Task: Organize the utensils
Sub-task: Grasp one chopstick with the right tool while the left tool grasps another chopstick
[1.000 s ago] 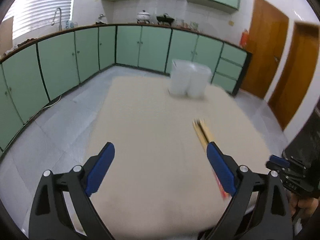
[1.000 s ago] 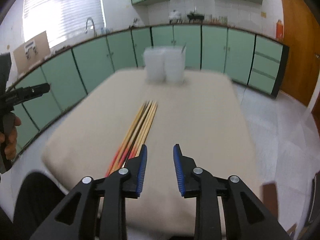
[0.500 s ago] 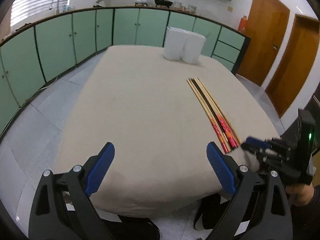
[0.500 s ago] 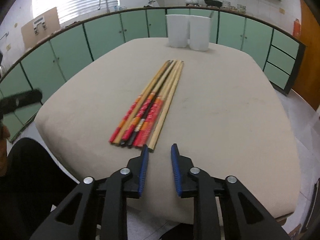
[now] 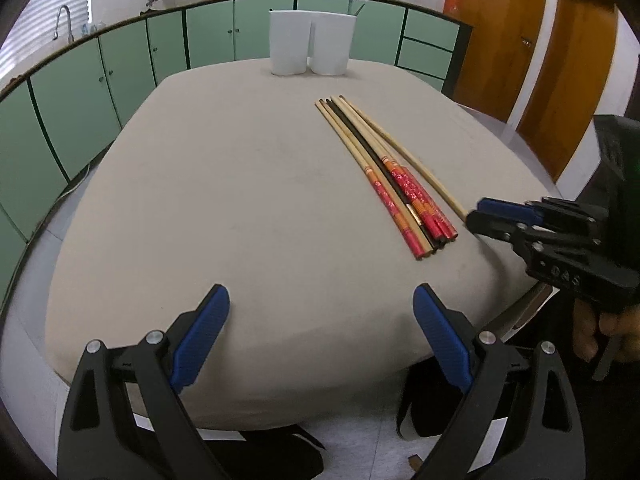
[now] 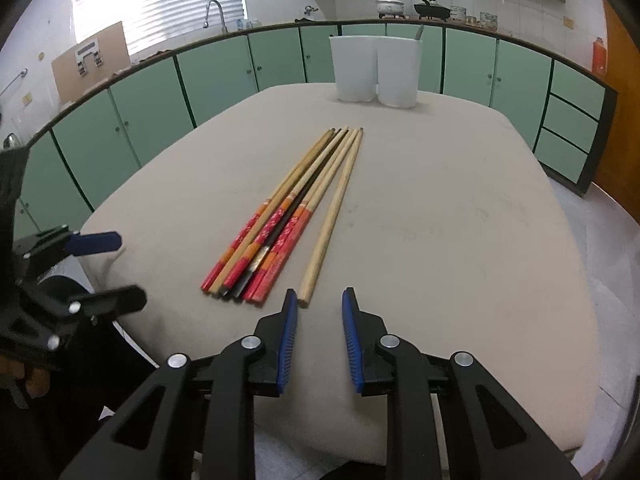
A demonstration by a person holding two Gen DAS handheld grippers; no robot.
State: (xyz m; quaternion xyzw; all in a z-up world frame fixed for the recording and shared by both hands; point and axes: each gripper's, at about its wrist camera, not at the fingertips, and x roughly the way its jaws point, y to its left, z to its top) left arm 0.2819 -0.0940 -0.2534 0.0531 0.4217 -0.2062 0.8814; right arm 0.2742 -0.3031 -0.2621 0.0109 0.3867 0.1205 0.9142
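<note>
Several chopsticks (image 6: 280, 216) lie side by side on the beige table (image 6: 440, 220), some with red patterned ends, one black; they also show in the left wrist view (image 5: 388, 172). A plain wooden chopstick (image 6: 332, 216) lies apart at their right. My right gripper (image 6: 319, 300) is open a little, just short of that chopstick's near end. My left gripper (image 5: 322, 296) is wide open and empty at the table's near edge, left of the chopsticks. Two white holder cups (image 6: 376, 70) stand at the table's far end.
Green cabinets (image 5: 80, 92) with a sink and pots run along the walls. Brown doors (image 5: 560, 60) stand at the right. The right gripper shows in the left wrist view (image 5: 492, 216), the left gripper in the right wrist view (image 6: 92, 264).
Both grippers have pulled back and tilted down towards the table's near edge. The right gripper now sits lower, close to the plain chopstick's end, opened slightly wider.
</note>
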